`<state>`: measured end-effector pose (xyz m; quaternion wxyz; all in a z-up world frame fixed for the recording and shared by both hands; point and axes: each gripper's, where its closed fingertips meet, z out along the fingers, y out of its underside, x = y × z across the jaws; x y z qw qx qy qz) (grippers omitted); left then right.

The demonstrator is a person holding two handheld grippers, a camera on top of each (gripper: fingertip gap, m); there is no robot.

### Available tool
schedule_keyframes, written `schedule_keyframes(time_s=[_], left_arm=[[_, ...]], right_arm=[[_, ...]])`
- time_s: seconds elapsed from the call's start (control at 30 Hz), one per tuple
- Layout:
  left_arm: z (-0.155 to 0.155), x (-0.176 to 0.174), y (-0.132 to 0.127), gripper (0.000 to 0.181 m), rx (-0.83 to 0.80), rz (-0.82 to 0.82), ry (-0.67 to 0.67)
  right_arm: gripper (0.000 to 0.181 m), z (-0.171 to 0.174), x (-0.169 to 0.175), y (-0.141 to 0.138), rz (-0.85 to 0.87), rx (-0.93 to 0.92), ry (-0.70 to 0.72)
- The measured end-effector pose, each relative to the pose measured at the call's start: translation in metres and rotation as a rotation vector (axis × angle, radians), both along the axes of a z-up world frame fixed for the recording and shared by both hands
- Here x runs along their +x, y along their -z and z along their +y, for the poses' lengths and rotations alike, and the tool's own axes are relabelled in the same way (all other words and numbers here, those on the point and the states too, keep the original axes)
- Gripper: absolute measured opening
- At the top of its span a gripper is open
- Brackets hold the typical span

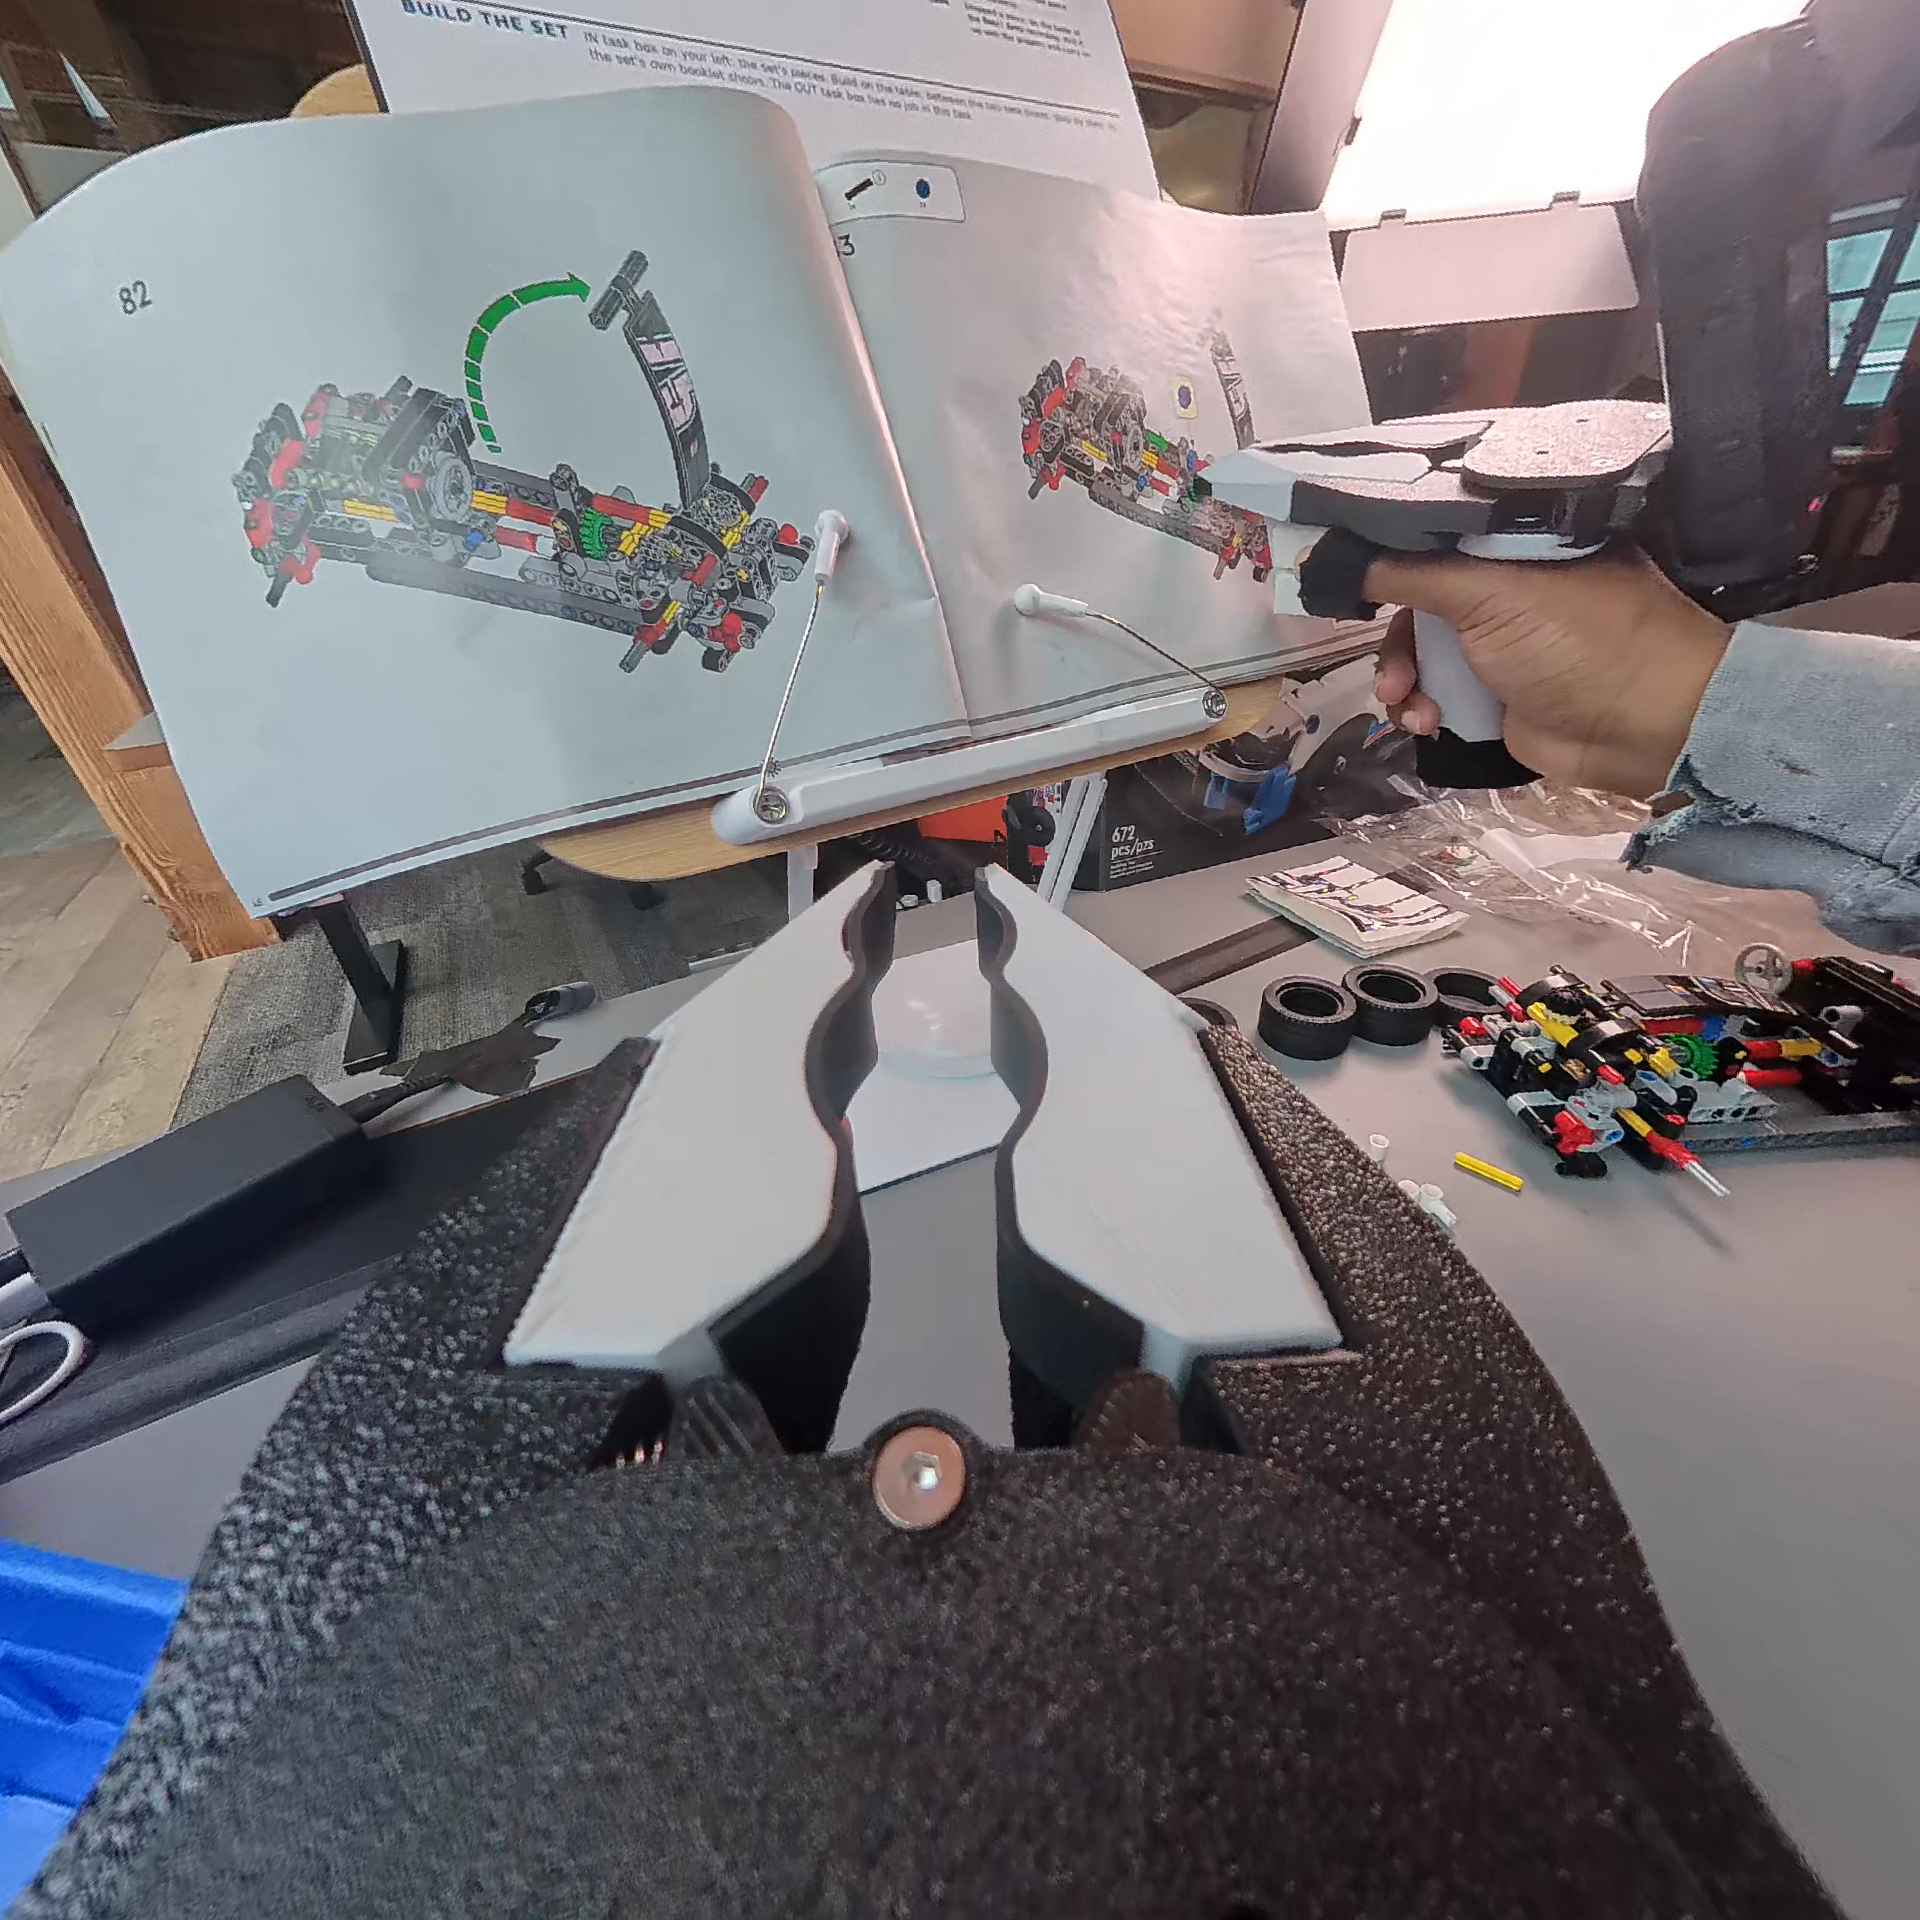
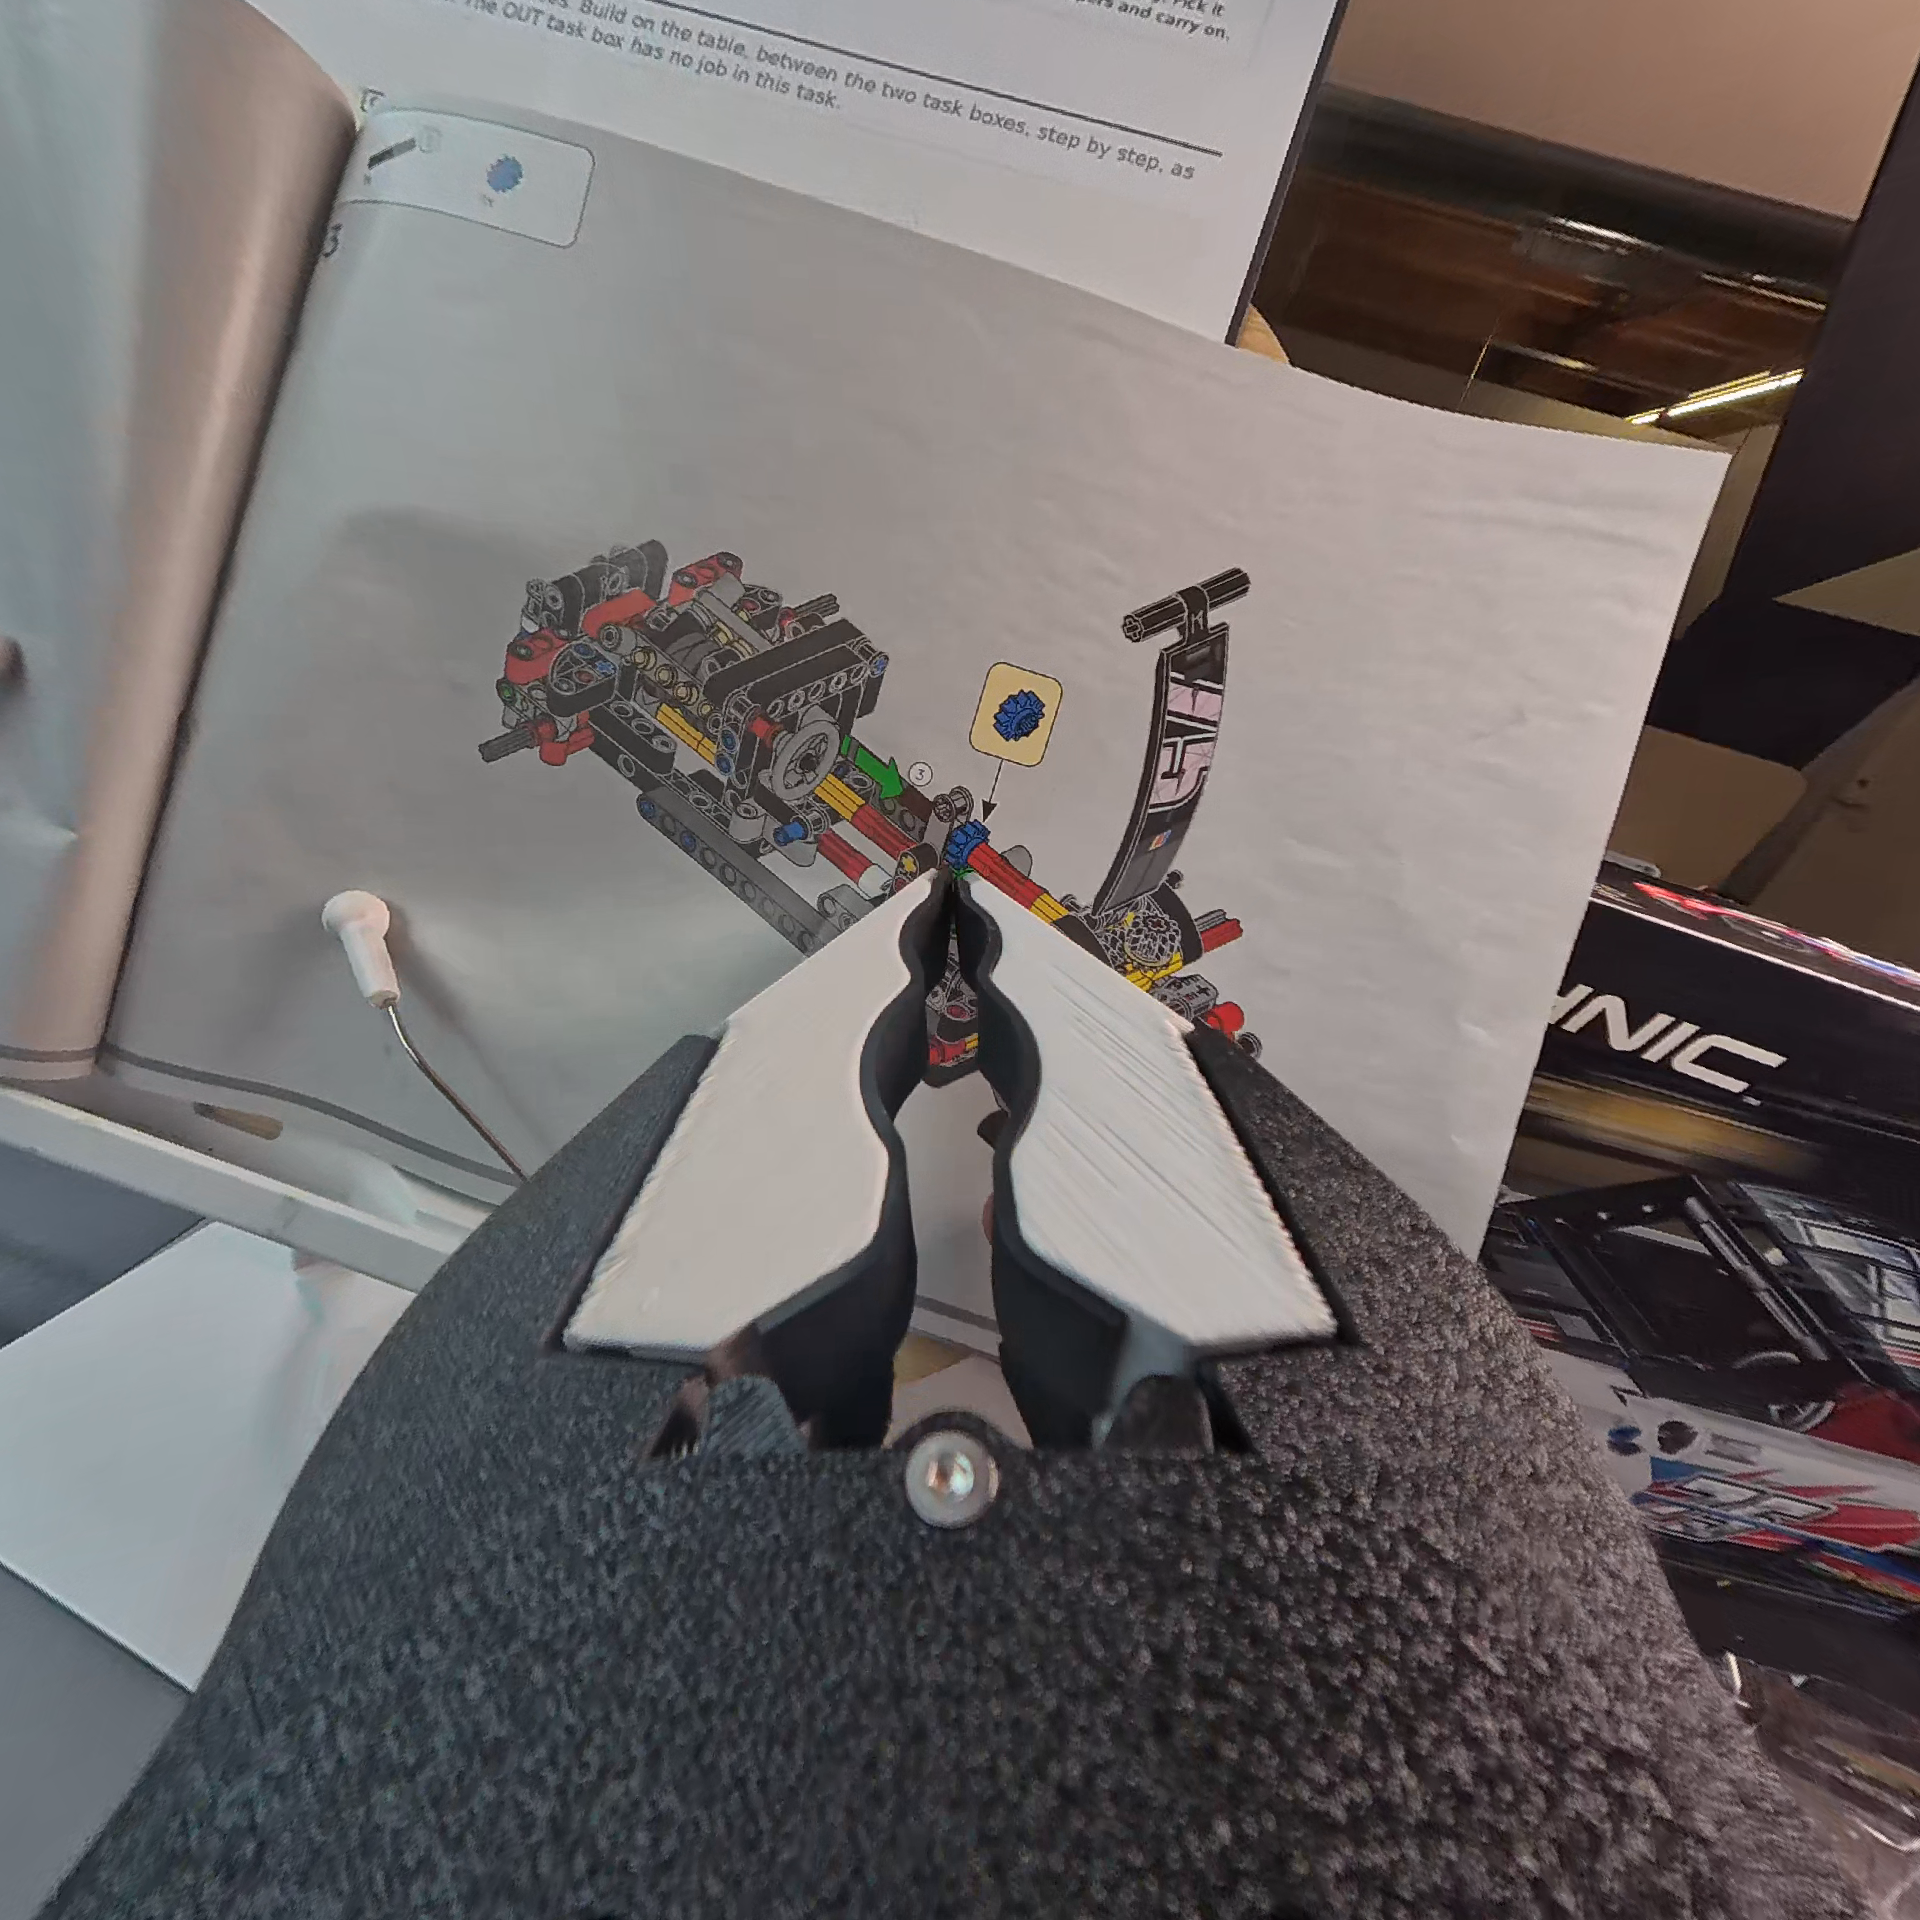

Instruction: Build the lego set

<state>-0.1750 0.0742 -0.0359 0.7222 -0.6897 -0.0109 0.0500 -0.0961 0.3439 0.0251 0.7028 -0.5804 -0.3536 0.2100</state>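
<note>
The open instruction booklet [image 1: 520,416] stands on a book stand. My left gripper [image 1: 932,883] is open and empty, held above the table in front of the stand. A hand holds my right gripper [image 1: 1210,486] up against the booklet's right page. In the right wrist view that gripper [image 2: 951,883] has its tips together, touching or almost touching the page [image 2: 727,468] by a drawn blue gear. I see nothing held in it. The part-built lego chassis [image 1: 1662,1049] lies on the grey table at the right, with three black tyres [image 1: 1371,1003] beside it.
A yellow axle [image 1: 1488,1171] and small white pieces [image 1: 1429,1195] lie near the chassis. A sticker sheet [image 1: 1351,894], clear plastic bag [image 1: 1558,862] and the set's box [image 2: 1714,1195] are behind. A black power adapter [image 1: 187,1184] and blue bin [image 1: 62,1683] are at left. Spacing between my two grippers at the tips: around 30 centimeters.
</note>
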Motion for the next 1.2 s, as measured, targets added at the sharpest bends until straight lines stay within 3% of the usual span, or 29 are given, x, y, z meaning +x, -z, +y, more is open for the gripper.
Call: schedule_keyframes(time_s=[0.17, 0.3, 0.43, 0.57, 0.67, 0.83, 0.87, 0.9, 1.07, 1.2], left_arm=[[-0.002, 0.001, -0.003, 0.014, 0.006, 0.008, -0.001], [-0.003, 0.001, -0.005, 0.014, 0.01, 0.0, 0.004], [-0.001, 0.007, -0.005, 0.014, 0.008, 0.001, 0.022], [0.002, 0.02, -0.008, 0.014, 0.009, 0.014, 0.054], [0.004, 0.032, -0.01, 0.014, 0.005, 0.034, 0.081], [0.006, 0.056, -0.015, 0.014, 0.006, 0.066, 0.134], [0.006, 0.062, -0.016, 0.014, 0.006, 0.079, 0.148], [0.005, 0.068, -0.018, 0.014, 0.005, 0.097, 0.161], [-0.002, 0.083, -0.03, 0.013, 0.022, 0.17, 0.193], [-0.001, 0.094, -0.028, 0.013, 0.001, 0.129, 0.248]], right_arm=[[0.001, -0.022, 0.008, -0.006, -0.014, 0.045, -0.07], [0.009, -0.072, 0.035, 0.004, -0.004, -0.023, -0.252], [0.023, -0.111, 0.087, 0.066, -0.29, -0.165, -0.438], [0.038, -0.107, 0.171, 0.131, -0.652, -0.301, -0.457], [0.048, -0.104, 0.216, 0.163, -0.836, -0.367, -0.45], [0.051, -0.109, 0.209, 0.196, -0.949, -0.365, -0.478], [0.041, -0.109, 0.205, 0.202, -0.991, -0.347, -0.487], [0.023, -0.11, 0.201, 0.205, -1.018, -0.332, -0.507], [0.022, -0.132, 0.2, 0.174, -0.978, -0.369, -0.641], [0.021, -0.16, 0.215, 0.163, -1.104, -0.337, -0.684]])
